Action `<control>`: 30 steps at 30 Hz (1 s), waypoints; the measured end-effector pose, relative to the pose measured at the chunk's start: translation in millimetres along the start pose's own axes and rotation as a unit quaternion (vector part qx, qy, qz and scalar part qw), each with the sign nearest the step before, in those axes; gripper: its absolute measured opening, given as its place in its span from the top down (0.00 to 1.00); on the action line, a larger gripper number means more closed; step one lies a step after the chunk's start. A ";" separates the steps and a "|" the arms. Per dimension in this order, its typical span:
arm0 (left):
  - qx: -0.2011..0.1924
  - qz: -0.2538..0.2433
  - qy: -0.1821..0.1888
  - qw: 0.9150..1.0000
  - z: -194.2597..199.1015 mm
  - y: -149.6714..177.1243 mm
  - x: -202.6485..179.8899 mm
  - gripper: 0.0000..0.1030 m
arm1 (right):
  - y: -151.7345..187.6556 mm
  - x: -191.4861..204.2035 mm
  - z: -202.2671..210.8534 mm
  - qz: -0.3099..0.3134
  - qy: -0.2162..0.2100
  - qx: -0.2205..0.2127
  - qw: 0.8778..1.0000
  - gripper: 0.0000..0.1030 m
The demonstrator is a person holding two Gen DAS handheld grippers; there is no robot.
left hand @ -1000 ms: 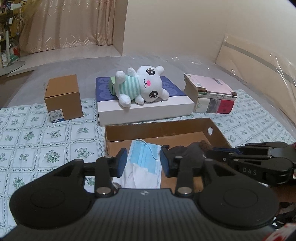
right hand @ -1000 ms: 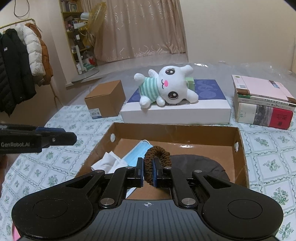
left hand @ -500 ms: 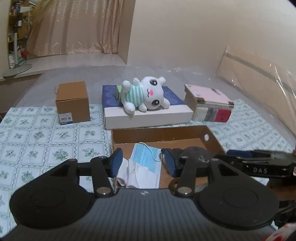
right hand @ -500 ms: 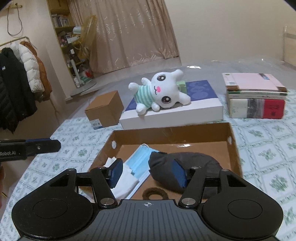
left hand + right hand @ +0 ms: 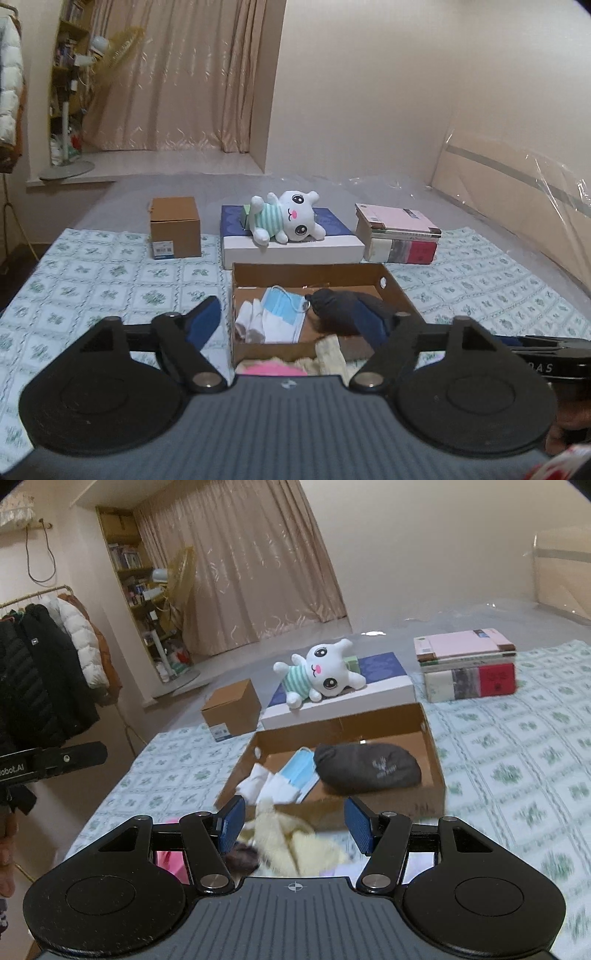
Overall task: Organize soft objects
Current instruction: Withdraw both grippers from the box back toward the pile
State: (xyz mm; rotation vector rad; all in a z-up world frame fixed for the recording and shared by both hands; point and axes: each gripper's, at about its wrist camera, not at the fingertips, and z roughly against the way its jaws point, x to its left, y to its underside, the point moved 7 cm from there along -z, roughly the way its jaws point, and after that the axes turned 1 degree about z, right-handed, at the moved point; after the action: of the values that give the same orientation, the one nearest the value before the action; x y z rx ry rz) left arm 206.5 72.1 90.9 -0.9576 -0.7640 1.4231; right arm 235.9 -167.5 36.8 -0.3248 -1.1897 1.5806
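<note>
Left wrist view: left hand-held gripper [image 5: 286,317] had just been opening, jaws wide, nothing between the pads. Left to right on the floral bedspread [image 5: 92,280]: small brown carton [image 5: 175,226], white plush toy [image 5: 286,221] lying on a flat blue-topped box [image 5: 295,248], stack of books [image 5: 400,233]. Nearer stood the open cardboard tray [image 5: 400,295], holding white socks [image 5: 251,319], a blue face mask [image 5: 284,304] and a dark grey pouch [image 5: 332,304]. Curtains [image 5: 177,74] and a fan [image 5: 68,110] at the back left; plastic-wrapped board [image 5: 517,184] on the right.

Right wrist view: right hand-held gripper [image 5: 294,825] stood partly open, having just been opening, gripping nothing, above a blurred cream cloth [image 5: 291,840] lying just in front of the tray. Coats [image 5: 40,672] hung on a rack at far left.
</note>
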 end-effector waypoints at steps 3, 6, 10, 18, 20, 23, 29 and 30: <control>-0.003 -0.002 -0.011 1.000 21.5 19.9 -6.9 0.18 | 19.0 4.2 19.2 0.005 0.005 0.002 1.000 0.42; -0.001 0.001 -0.018 1.000 36.3 43.9 -12.6 0.14 | 35.8 6.4 33.9 0.009 0.014 0.003 1.000 0.42; 0.005 -0.019 -0.031 0.999 47.3 77.2 -20.1 0.12 | 59.7 4.4 48.2 0.014 0.025 0.012 1.000 0.41; 0.029 -0.043 -0.029 0.998 53.4 135.6 -33.8 0.14 | 96.2 -5.5 58.7 0.001 0.035 0.035 0.999 0.41; 0.040 -0.030 -0.016 0.999 52.0 146.6 -38.9 0.16 | 102.7 -8.4 58.8 -0.002 0.038 0.042 0.998 0.41; 0.059 -0.032 -0.008 0.998 46.0 159.7 -47.2 0.16 | 109.8 -10.4 58.6 -0.005 0.040 0.049 0.998 0.41; 0.068 -0.030 0.001 0.997 39.5 172.9 -54.5 0.19 | 116.8 -14.9 54.3 -0.005 0.046 0.057 0.997 0.41; 0.071 -0.028 0.002 0.997 37.9 174.6 -54.7 0.19 | 117.9 -16.2 53.4 -0.006 0.047 0.058 0.997 0.41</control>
State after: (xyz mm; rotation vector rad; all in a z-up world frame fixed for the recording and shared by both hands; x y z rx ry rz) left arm 91.8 5.9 -40.9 -0.8228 -0.6727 1.4061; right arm 135.5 -199.6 -40.0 -0.3128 -1.0219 1.5976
